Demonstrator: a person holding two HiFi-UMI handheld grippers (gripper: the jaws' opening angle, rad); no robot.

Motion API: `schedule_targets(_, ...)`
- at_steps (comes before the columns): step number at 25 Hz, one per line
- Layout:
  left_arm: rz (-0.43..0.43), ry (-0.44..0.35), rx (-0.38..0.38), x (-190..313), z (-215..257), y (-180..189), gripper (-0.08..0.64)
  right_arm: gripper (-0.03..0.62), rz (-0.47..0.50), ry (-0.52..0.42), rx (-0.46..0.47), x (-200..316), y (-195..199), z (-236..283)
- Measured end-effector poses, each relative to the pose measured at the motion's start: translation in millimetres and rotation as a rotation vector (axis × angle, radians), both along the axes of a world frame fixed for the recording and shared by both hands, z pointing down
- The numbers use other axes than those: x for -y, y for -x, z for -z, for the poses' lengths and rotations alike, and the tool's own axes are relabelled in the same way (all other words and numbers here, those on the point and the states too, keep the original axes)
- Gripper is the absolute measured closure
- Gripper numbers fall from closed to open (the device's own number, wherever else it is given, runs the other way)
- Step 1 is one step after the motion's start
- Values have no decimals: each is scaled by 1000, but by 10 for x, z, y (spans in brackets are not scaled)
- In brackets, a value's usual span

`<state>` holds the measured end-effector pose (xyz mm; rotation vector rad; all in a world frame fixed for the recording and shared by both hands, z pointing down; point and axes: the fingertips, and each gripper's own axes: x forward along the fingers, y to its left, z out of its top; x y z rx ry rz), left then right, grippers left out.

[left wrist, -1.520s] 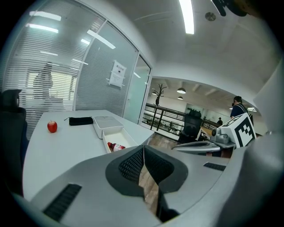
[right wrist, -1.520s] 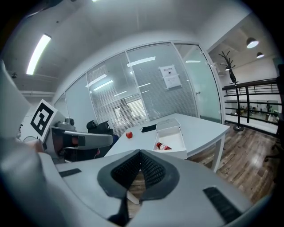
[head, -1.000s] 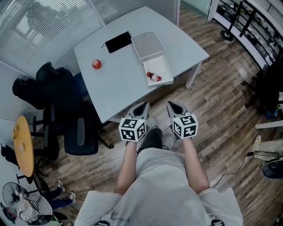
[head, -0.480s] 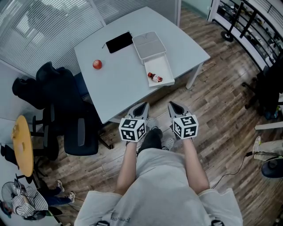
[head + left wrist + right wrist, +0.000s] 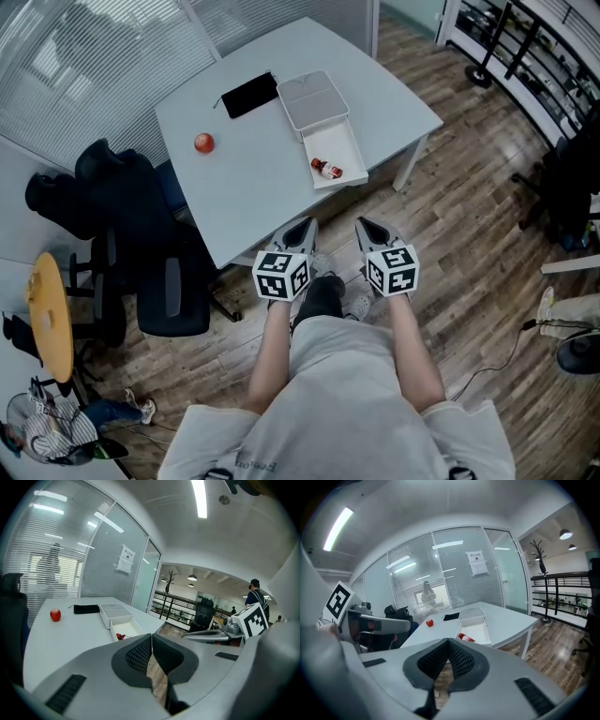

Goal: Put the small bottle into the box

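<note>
The small bottle (image 5: 326, 169), red with a white cap, lies inside the open white box (image 5: 349, 148) near the table's front edge. It also shows in the left gripper view, small bottle (image 5: 121, 636) in the box (image 5: 133, 628), and in the right gripper view, small bottle (image 5: 466, 637) in the box (image 5: 480, 630). My left gripper (image 5: 300, 229) and right gripper (image 5: 367, 228) are held side by side over the floor, short of the table. Both are shut with nothing between their jaws.
The box's lid (image 5: 315, 97) lies behind the box on the grey table (image 5: 253, 187). A black pouch (image 5: 249, 94) and a red apple (image 5: 203, 142) lie further left. A black office chair (image 5: 173, 291) with dark clothing stands at the table's left.
The head view has shifted slightly, so the table sits a little lower in frame. Both grippers stay where they were, shut.
</note>
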<state>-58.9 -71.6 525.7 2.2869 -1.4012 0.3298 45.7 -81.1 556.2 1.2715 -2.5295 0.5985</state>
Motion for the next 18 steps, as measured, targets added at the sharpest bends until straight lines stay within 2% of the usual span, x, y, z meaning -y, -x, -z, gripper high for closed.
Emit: schedule_targets(18, -9, 14, 18, 31, -47, -28, 531, 574, 7, 6, -2, 15, 8, -54)
